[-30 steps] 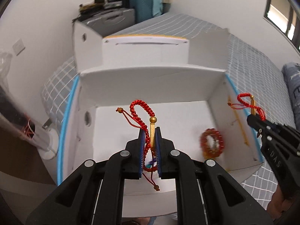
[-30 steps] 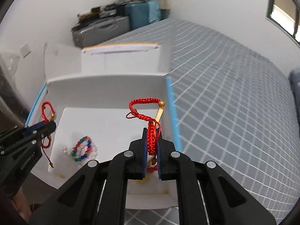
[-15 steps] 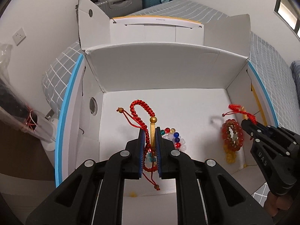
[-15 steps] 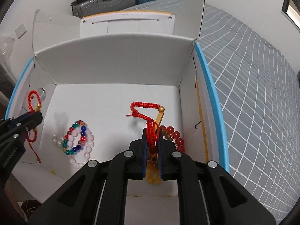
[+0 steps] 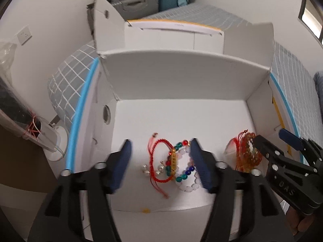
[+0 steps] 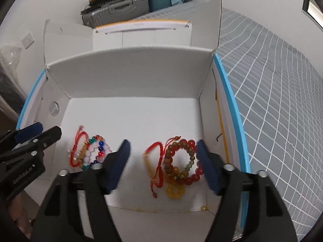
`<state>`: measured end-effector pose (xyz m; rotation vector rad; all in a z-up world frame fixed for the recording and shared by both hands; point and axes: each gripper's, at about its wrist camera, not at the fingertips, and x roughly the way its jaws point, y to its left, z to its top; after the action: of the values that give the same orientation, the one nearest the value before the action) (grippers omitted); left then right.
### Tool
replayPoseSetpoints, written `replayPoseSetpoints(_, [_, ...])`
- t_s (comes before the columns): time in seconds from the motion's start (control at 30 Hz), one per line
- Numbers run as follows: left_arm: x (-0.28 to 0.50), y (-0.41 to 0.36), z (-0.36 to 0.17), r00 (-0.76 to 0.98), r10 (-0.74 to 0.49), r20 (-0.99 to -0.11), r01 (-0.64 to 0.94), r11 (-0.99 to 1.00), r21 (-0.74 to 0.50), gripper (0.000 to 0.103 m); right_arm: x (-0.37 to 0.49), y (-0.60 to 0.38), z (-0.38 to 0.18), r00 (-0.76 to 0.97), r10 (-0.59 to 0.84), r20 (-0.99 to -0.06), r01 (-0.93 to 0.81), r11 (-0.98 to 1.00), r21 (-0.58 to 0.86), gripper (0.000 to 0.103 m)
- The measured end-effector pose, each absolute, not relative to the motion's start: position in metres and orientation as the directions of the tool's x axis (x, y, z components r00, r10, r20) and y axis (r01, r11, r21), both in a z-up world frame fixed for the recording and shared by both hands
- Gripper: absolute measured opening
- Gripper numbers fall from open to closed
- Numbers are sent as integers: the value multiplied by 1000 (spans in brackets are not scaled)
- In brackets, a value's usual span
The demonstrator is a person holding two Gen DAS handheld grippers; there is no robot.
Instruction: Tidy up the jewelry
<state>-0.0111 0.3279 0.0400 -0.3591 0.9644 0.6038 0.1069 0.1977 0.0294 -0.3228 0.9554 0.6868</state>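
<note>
A white cardboard box (image 5: 181,76) (image 6: 129,70) holds two heaps of jewelry. My left gripper (image 5: 160,161) is open over the left heap: a red cord bracelet (image 5: 155,161) lying on coloured and white bead bracelets (image 5: 183,171). My right gripper (image 6: 162,162) is open over the right heap: a red cord bracelet (image 6: 158,161) beside amber and red bead bracelets (image 6: 181,161). The left heap also shows in the right wrist view (image 6: 88,153), and the right heap in the left wrist view (image 5: 246,153). Each gripper appears at the edge of the other's view.
The box stands on a grey checked bed (image 6: 272,92) with its flaps up and blue-edged sides (image 5: 80,121). Suitcases (image 6: 121,6) stand against the far wall. A clear plastic item (image 5: 36,129) lies left of the box, off the bed.
Both grippers have opened and let go of their red cord bracelets, which now lie on the bead heaps in the box. Both views have moved closer to the box floor.
</note>
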Motion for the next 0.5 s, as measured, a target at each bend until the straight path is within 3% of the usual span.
replayPoseSetpoints(0.13, [-21,327,50,443,364,-819,-639,769,-3,80,100,193,43,446,430,-785,-646,762,51,95])
replayPoseSetpoints(0.3, [-33,321,65,461,415,-784,-652,758,17,94,94,186,53,506,435,-745,-617,786,41,95])
replayPoseSetpoints(0.5, [-47,314,73,487,408,-772,-648,762,-6,97,79,170,59,571,402,-716,-602,798,-31,96])
